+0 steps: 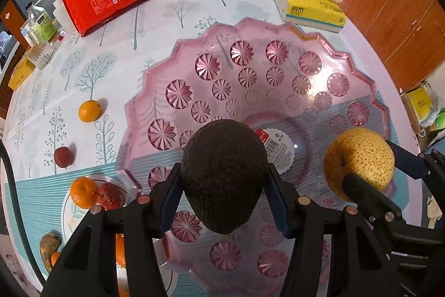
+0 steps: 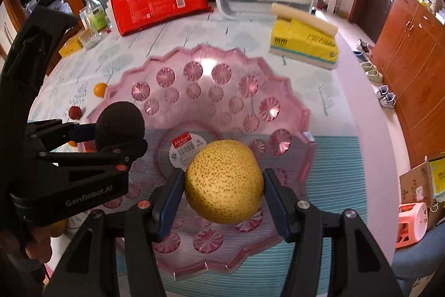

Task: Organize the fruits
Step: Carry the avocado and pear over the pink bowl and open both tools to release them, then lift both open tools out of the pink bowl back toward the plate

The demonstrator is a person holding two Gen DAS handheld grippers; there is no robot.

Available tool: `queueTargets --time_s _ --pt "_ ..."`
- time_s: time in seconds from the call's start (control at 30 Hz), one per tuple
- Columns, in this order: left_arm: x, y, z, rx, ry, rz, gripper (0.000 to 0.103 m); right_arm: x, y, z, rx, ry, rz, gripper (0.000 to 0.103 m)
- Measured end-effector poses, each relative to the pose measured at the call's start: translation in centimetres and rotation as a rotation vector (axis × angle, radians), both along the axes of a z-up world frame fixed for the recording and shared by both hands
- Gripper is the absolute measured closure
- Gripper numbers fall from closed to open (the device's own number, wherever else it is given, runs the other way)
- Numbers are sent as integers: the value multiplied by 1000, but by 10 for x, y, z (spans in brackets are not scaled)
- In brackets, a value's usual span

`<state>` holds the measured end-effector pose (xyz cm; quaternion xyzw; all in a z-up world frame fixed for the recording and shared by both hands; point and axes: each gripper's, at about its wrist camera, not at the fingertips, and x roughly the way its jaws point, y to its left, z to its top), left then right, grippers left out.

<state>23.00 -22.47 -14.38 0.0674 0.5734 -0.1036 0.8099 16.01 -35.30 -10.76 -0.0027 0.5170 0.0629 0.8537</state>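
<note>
My left gripper (image 1: 224,183) pinches a dark avocado (image 1: 224,174) across its widest part, the blue pads pressed to both flanks, narrow end pointing back toward my camera. My right gripper (image 2: 224,185) pinches a yellow speckled pear (image 2: 224,181) the same way, pads at three and nine o'clock on its belly. Both fruits hang over the pink glass bowl (image 2: 294,107), above its flat centre where a price sticker (image 2: 185,148) is stuck; from my right camera the avocado sits at about ten o'clock from the pear, near it but apart.

I judge the avocado to be moderately heavy, with a pebbled skin that gives good purchase; if ripe it will bruise under hard squeezing, so the broad middle is the place to hold. The pear looks firm, heavier and smoother, rounder too, so it could roll out of a shallow pinch; holding it at its equator seems right. The bowl is stiff and looks fragile, with sloping faceted walls, so I reckon fruit dropped into it may knock or roll to the centre.

More fruit waits on the tablecloth (image 1: 116,27): an orange (image 1: 89,110) at nine o'clock from the bowl, a small red fruit (image 1: 64,157) below it, and a tangerine (image 1: 83,191) on a white plate (image 1: 66,216) at about eight o'clock.
</note>
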Motion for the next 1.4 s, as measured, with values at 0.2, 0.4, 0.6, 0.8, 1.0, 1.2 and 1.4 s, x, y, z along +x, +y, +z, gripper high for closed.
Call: queueTargets --time_s 0.2,0.4,0.6,0.8,1.0,1.2,1.4 --pt "4 -2 -19 11 39 4 47 4 3 -5 2 10 22 45" --pt "5 -2 -22 13 40 11 43 7 2 -8 14 12 32 45" --pt "7 1 -22 -13 52 8 21 8 -3 -9 49 17 27 44" --pt "6 -8 -25 34 87 -26 15 5 -5 -7 24 1 30 42" --pt "0 -18 -28 96 84 -52 9 1 -12 -10 19 17 14 42" --pt "-14 -19 -16 101 17 -46 10 -4 -17 -5 45 8 -3 42" --pt "-24 -15 4 99 -32 -37 10 -10 -19 -1 66 6 -13 42"
